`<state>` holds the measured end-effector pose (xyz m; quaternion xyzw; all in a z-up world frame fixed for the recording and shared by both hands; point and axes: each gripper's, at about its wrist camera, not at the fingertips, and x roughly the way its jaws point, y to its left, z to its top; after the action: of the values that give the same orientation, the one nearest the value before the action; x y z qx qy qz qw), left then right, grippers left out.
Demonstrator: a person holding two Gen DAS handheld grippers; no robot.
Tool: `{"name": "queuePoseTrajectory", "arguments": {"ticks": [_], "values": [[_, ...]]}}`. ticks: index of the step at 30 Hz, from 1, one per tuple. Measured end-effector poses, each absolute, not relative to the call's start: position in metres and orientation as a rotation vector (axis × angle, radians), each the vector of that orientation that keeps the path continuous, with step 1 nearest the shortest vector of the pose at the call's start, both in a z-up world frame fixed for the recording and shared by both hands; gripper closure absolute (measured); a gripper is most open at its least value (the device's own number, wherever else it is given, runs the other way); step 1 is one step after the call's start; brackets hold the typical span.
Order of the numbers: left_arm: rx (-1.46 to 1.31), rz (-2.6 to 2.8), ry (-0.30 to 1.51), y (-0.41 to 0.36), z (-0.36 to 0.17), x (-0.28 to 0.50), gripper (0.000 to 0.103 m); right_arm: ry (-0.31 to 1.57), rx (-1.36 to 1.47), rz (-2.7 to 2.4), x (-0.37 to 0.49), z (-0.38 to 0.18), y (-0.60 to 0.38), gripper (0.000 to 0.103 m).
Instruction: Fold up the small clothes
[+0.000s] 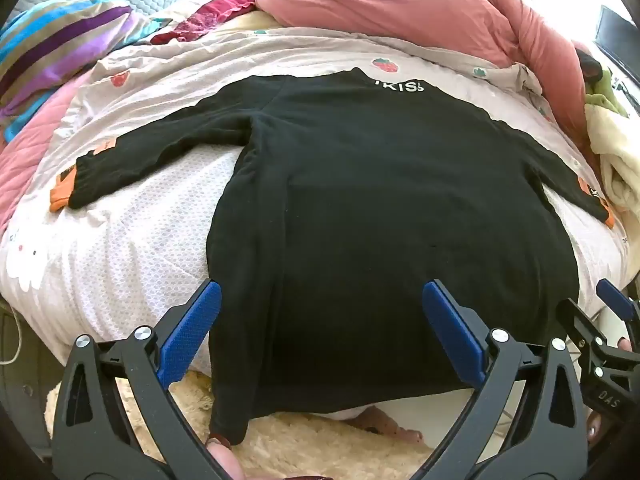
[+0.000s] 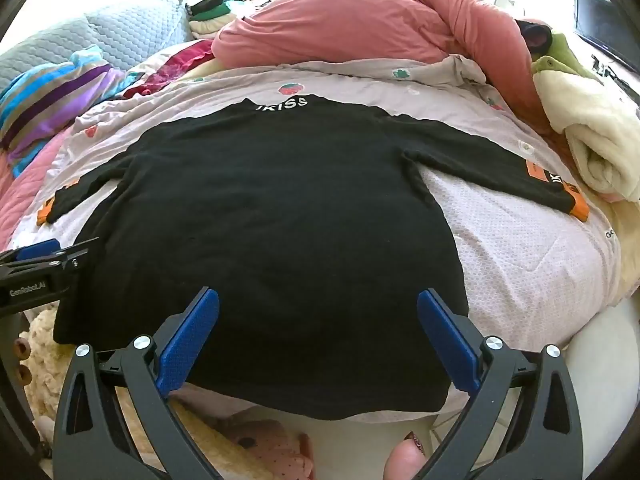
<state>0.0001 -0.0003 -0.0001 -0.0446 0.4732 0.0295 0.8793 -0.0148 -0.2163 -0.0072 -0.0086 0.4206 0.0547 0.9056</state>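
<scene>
A small black long-sleeved top (image 1: 360, 184) (image 2: 272, 216) lies flat on the bed, collar with white letters at the far end, both sleeves spread out sideways with orange cuffs. Its hem hangs over the near bed edge. My left gripper (image 1: 322, 292) hovers open above the hem's left part, nothing between its blue pads. My right gripper (image 2: 318, 300) stands open above the hem's right part, also holding nothing. The right gripper shows at the edge of the left wrist view (image 1: 612, 320), the left gripper at the left edge of the right wrist view (image 2: 36, 264).
A pale pink strawberry-print sheet (image 1: 120, 240) covers the bed. A salmon duvet (image 1: 400, 4) is heaped at the back, a striped blanket (image 1: 60, 48) at the far left, cream and green cloths (image 2: 592, 128) at the right. A fluffy rug (image 1: 304, 440) and a person's feet lie below.
</scene>
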Motion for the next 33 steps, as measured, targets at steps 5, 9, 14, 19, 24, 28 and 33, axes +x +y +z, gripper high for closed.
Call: {"name": "queuePoseTrajectory", "arguments": {"ticks": [5, 9, 14, 19, 24, 28, 33], "values": [[-0.099, 0.063, 0.990, -0.001, -0.001, 0.002, 0.008, 0.879, -0.024, 0.112, -0.013, -0.007, -0.220, 0.004], [-0.096, 0.064, 0.990, -0.004, -0.002, 0.005, 0.008, 0.872, 0.008, 0.134, -0.014, -0.003, -0.227, 0.004], [-0.097, 0.057, 0.983, -0.002, 0.003, 0.003, 0.008, 0.869, 0.005, 0.134, -0.014, -0.002, -0.226, 0.004], [-0.098, 0.061, 0.977, -0.001, 0.003, 0.001, 0.008, 0.867, -0.001, 0.126, -0.015, -0.003, -0.219, 0.004], [-0.097, 0.059, 0.973, -0.002, 0.002, 0.002, 0.008, 0.863, -0.004, 0.127, -0.014, -0.002, -0.219, 0.004], [-0.096, 0.061, 0.971, -0.002, 0.002, 0.001, 0.008, 0.862, -0.003, 0.129, -0.015, -0.002, -0.220, 0.004], [-0.095, 0.059, 0.971, -0.002, 0.003, 0.002, 0.008, 0.859, 0.001, 0.126, -0.014, 0.000, -0.221, 0.004]]}}
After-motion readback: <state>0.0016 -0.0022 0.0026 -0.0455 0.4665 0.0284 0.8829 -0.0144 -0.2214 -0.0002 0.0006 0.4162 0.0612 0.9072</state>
